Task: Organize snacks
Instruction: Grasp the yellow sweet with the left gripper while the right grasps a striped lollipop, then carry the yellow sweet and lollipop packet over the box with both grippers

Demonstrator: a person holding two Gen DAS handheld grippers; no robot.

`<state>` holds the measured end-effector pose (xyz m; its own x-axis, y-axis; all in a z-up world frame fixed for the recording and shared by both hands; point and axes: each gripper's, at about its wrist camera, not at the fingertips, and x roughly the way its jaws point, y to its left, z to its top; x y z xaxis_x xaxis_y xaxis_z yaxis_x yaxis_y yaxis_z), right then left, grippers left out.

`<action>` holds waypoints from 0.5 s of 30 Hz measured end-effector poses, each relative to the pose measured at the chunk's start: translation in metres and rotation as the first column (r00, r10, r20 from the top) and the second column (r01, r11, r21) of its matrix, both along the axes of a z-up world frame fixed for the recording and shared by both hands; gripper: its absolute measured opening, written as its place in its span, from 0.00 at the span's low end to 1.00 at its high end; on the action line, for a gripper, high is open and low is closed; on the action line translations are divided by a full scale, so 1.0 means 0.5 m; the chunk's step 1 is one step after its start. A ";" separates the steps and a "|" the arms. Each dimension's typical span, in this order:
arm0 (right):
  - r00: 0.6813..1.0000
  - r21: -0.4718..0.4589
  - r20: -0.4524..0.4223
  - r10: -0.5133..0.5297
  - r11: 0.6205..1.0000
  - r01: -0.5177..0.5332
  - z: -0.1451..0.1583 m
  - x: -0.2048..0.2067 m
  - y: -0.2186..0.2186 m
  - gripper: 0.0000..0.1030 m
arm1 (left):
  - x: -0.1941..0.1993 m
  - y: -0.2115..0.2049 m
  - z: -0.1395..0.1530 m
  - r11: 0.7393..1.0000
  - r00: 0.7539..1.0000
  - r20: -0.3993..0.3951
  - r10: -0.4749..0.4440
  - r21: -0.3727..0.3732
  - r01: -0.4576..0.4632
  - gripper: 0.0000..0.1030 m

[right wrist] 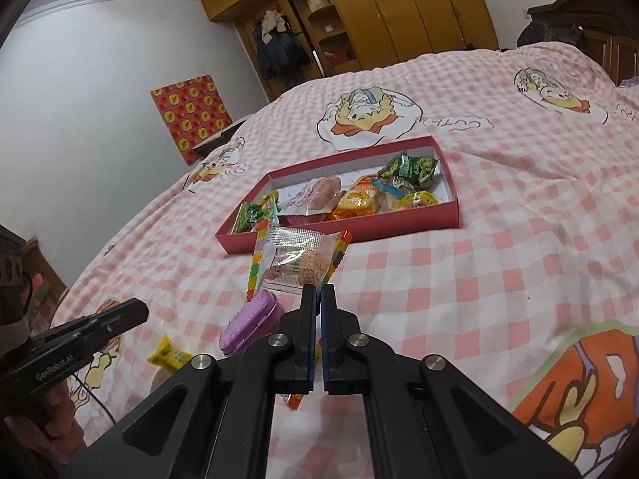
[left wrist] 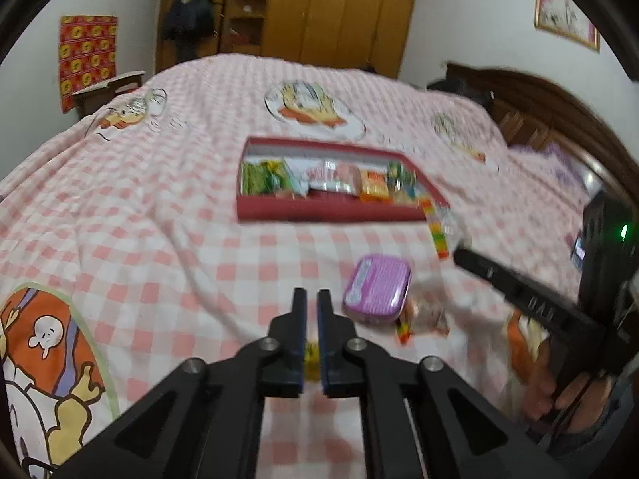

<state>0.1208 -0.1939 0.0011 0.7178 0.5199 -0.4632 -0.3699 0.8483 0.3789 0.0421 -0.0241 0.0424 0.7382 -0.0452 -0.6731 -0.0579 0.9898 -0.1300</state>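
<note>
A red box (right wrist: 399, 221) with several snack packets lies on the bed; it also shows in the left wrist view (left wrist: 331, 211). My right gripper (right wrist: 318, 293) is shut on a clear snack packet (right wrist: 297, 257) with colourful candy strips, held above the bed in front of the box; the same packet hangs off that gripper in the left wrist view (left wrist: 441, 225). A purple tin (left wrist: 377, 289) lies near the front, also in the right wrist view (right wrist: 249, 325). My left gripper (left wrist: 312, 299) is nearly shut over a small yellow candy (left wrist: 311, 353), whose grip I cannot tell.
A clear wrapped snack (left wrist: 427, 307) and a colourful strip lie right of the purple tin. The pink checked bedspread (right wrist: 499, 239) covers the bed. A wooden wardrobe (right wrist: 399, 12) stands behind, a headboard (left wrist: 559, 119) at right.
</note>
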 end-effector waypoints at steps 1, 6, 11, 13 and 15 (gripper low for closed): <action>1.000 -0.001 0.000 0.003 1.000 -0.003 -0.001 -0.001 0.000 0.03 | -0.002 -0.004 -0.007 1.000 1.000 -0.017 0.004 0.022 -0.003 0.27; 1.000 -0.007 -0.004 0.020 1.000 -0.020 -0.007 -0.003 0.007 0.04 | -0.009 -0.008 -0.044 0.999 0.999 -0.043 -0.031 0.004 0.031 0.73; 1.000 0.008 -0.025 0.010 1.000 -0.010 -0.015 0.001 0.002 0.04 | 0.017 0.014 -0.079 0.999 0.992 -0.126 0.010 -0.046 -0.016 0.19; 0.999 0.026 -0.034 0.011 1.000 -0.011 -0.018 0.003 -0.004 0.04 | 0.008 0.016 -0.068 0.999 0.994 -0.106 0.003 -0.045 -0.008 0.19; 0.999 0.028 -0.036 0.011 1.000 -0.010 -0.020 0.005 -0.005 0.04 | 0.000 0.019 -0.055 0.999 0.996 -0.084 0.011 -0.043 -0.015 0.18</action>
<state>0.1233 -0.1964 -0.0088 0.6951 0.5406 -0.4739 -0.3646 0.8332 0.4158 0.0420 -0.0145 0.0148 0.6797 -0.0667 -0.7304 -0.0837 0.9823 -0.1675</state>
